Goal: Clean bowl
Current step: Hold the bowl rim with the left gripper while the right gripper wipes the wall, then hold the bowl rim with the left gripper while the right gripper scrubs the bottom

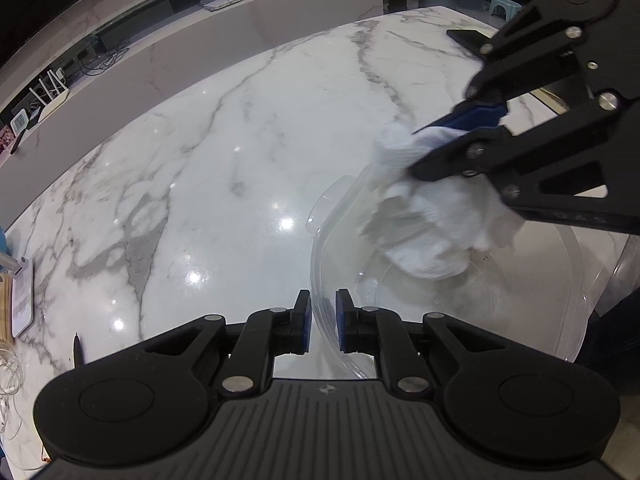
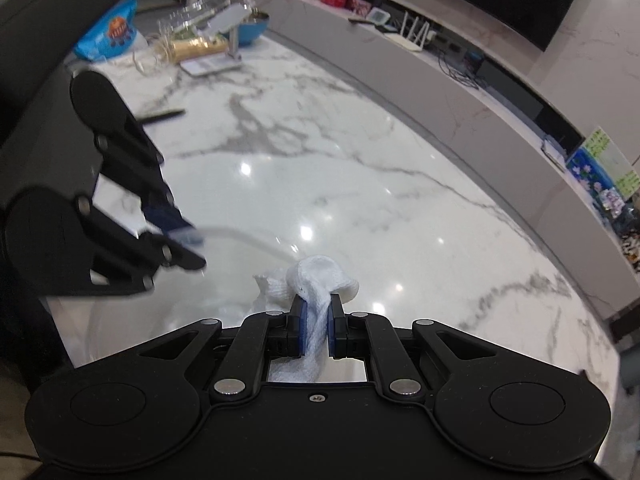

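Left wrist view: nearest, the left claw (image 1: 323, 322) pinches the near rim of a clear plastic bowl (image 1: 340, 216) standing on the marble worktop (image 1: 240, 140). Just beyond, the right claw (image 1: 416, 152), clamped tight on a white cloth (image 1: 424, 232), presses it inside the bowl. Farther off lies a dark phone (image 1: 468, 38).

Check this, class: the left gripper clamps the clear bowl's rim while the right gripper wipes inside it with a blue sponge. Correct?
Not quite. The right gripper holds a white cloth, not a blue sponge; both wrist views show it. The left gripper does clamp the clear bowl at its rim.
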Action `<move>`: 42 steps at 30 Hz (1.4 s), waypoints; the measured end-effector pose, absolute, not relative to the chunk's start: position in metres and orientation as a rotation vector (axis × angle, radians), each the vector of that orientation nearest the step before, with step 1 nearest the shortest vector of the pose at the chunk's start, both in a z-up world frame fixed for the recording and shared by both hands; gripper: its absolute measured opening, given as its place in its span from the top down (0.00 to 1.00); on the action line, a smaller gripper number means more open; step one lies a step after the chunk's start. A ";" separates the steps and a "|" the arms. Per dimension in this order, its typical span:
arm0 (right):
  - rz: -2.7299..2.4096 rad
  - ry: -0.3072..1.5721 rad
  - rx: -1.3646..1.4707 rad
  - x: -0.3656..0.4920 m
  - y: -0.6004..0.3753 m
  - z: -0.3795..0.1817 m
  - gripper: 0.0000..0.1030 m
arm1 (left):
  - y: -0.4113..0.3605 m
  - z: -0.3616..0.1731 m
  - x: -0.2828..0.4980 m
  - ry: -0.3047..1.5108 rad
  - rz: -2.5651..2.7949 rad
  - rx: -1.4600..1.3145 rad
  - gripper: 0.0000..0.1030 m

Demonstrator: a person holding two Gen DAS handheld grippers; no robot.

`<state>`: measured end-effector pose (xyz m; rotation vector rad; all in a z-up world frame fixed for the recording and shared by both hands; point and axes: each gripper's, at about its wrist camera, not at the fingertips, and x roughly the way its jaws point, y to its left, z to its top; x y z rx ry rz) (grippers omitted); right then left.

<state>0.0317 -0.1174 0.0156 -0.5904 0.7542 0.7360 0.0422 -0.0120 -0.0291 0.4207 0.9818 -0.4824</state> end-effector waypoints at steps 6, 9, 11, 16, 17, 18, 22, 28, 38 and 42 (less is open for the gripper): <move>0.811 0.760 -0.496 0.038 -0.113 0.015 0.93 | -0.012 -0.029 0.042 0.982 -0.482 0.418 0.89; 0.869 0.787 -0.465 0.037 -0.109 0.012 0.93 | -0.013 -0.029 0.042 0.983 -0.482 0.417 0.89; 0.893 0.805 -0.460 0.036 -0.107 0.009 0.93 | -0.013 -0.029 0.042 0.983 -0.484 0.418 0.89; 0.925 0.830 -0.448 0.034 -0.103 0.003 0.93 | -0.014 -0.029 0.041 0.982 -0.483 0.418 0.89; 0.932 0.833 -0.445 0.033 -0.103 0.002 0.93 | -0.013 -0.029 0.041 0.983 -0.484 0.417 0.89; 0.933 0.834 -0.446 0.033 -0.103 0.003 0.93 | -0.013 -0.029 0.041 0.983 -0.484 0.417 0.89; 0.924 0.843 -0.470 0.031 -0.104 0.002 0.93 | -0.013 -0.029 0.042 0.984 -0.486 0.414 0.89; 0.917 0.868 -0.505 0.029 -0.105 -0.003 0.93 | -0.012 -0.029 0.043 0.984 -0.486 0.412 0.89; 1.026 0.951 -0.513 0.018 -0.104 -0.010 0.93 | -0.012 -0.029 0.044 0.987 -0.483 0.408 0.89; 1.082 0.995 -0.525 0.012 -0.105 -0.012 0.93 | -0.012 -0.029 0.044 0.986 -0.482 0.408 0.90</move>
